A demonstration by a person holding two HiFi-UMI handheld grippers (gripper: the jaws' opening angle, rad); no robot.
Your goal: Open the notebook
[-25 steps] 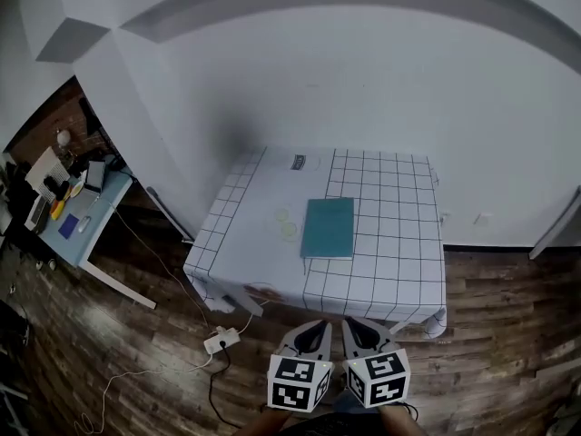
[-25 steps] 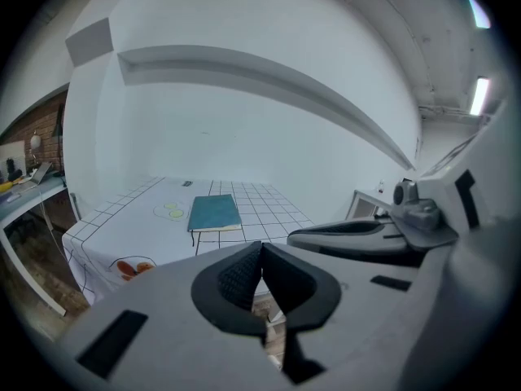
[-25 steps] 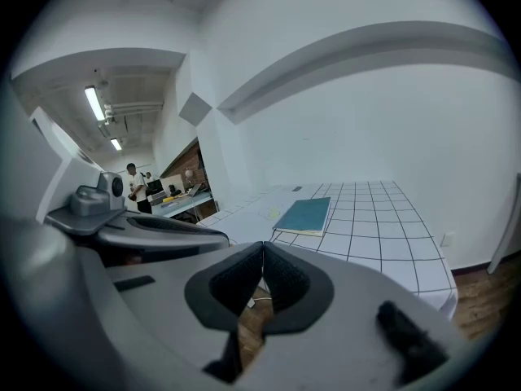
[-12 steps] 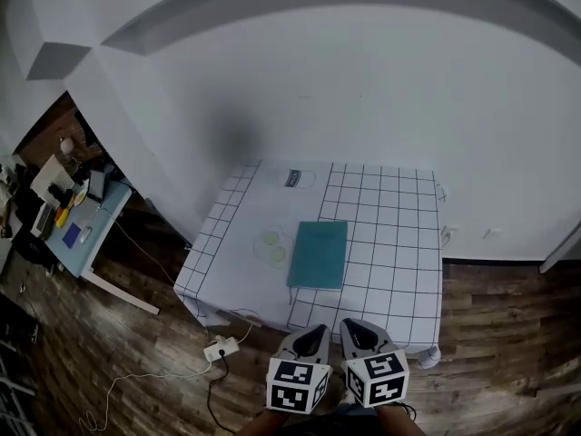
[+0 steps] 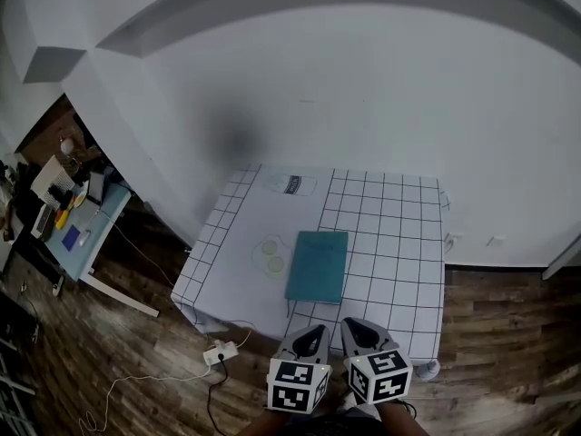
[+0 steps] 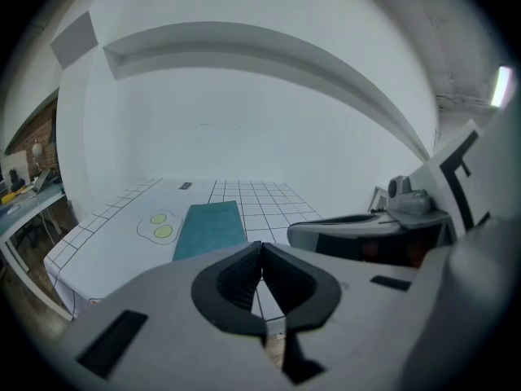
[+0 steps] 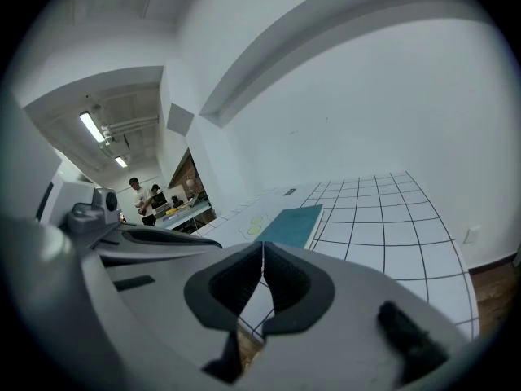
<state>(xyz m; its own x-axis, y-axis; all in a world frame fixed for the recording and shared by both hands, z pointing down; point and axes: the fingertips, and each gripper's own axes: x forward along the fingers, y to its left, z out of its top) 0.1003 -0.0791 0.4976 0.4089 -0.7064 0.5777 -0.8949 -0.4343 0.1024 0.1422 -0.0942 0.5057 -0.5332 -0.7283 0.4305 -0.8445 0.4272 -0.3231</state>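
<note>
The teal notebook lies closed and flat on the grid-patterned table, near the table's front edge and just right of two printed green circles. The left tool and the right tool hang side by side at the bottom centre of the head view. They are short of the table and well apart from the notebook. Each tool's own view shows its dark pads pressed together with nothing between them.

The step in hand looks like the approach, with the cover not yet touched. The next move probably calls for bringing one tool to a free long edge of the cover. Its jaws would have to spread enough to catch the cover alone and swing it over, and the other tool may need to steady the book.

In the right gripper view a pale strip runs along the notebook's right side. It may be page edges, which would suggest the opening side, but it is too small to be sure. The spine cannot be made out in any view. Each tool's own body hides the table's front edge in its view, and the head view cuts off the person's hands at the bottom. A cluttered side desk at the left is too small to read.
</note>
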